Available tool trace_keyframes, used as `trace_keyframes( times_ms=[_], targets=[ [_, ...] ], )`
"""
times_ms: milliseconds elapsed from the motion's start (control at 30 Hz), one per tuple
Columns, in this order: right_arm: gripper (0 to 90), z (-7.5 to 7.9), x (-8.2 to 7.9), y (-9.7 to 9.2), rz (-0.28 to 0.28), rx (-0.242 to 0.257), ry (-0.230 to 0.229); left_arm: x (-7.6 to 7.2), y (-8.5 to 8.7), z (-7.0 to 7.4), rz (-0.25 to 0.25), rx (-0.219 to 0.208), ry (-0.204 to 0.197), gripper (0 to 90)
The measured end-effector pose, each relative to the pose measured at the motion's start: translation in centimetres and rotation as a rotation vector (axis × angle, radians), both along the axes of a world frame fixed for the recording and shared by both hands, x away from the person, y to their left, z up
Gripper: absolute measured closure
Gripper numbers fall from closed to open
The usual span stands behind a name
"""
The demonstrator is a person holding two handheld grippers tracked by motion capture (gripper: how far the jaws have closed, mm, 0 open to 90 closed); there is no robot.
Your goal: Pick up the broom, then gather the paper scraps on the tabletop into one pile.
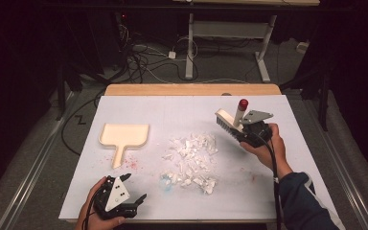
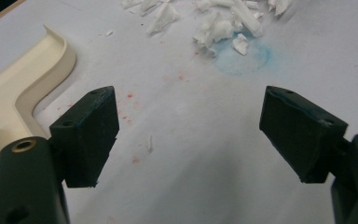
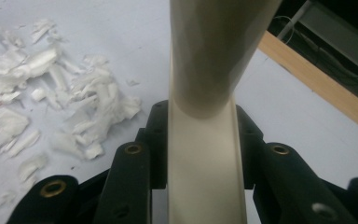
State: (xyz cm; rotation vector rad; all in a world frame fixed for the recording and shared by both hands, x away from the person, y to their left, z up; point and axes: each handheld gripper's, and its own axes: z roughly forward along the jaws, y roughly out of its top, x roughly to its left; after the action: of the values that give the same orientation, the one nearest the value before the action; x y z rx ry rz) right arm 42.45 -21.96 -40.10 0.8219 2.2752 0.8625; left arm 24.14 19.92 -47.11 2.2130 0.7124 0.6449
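Bright overhead light on the white table (image 1: 191, 110), dark surroundings, soft shadows, close handle (image 3: 205, 70) blurred

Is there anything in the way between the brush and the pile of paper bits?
Nothing visible is in the way. The right gripper holds the brush by its handle, up beside the right edge of the torn paper scraps, with only bare white tabletop between them. The dustpan lies on the pile's far left side.

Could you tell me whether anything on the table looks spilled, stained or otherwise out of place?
Yes. Torn white paper scraps lie scattered loosely mid-table, between the dustpan and the brush that the right gripper holds. Faint red specks dot the sheet beside the dustpan's handle, and a smudged blue ring marks it at the pile's near edge.
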Motion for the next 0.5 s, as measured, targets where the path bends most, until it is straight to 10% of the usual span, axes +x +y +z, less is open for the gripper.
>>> trace_keyframes(
  times_ms=[500],
  targets=[
    [67.6,-1.5,2.7,2.8,-0.004,-0.087,0.007,-0.2,0.1,0.0,0.004,-0.006,-0.001,18.5]
  ],
)
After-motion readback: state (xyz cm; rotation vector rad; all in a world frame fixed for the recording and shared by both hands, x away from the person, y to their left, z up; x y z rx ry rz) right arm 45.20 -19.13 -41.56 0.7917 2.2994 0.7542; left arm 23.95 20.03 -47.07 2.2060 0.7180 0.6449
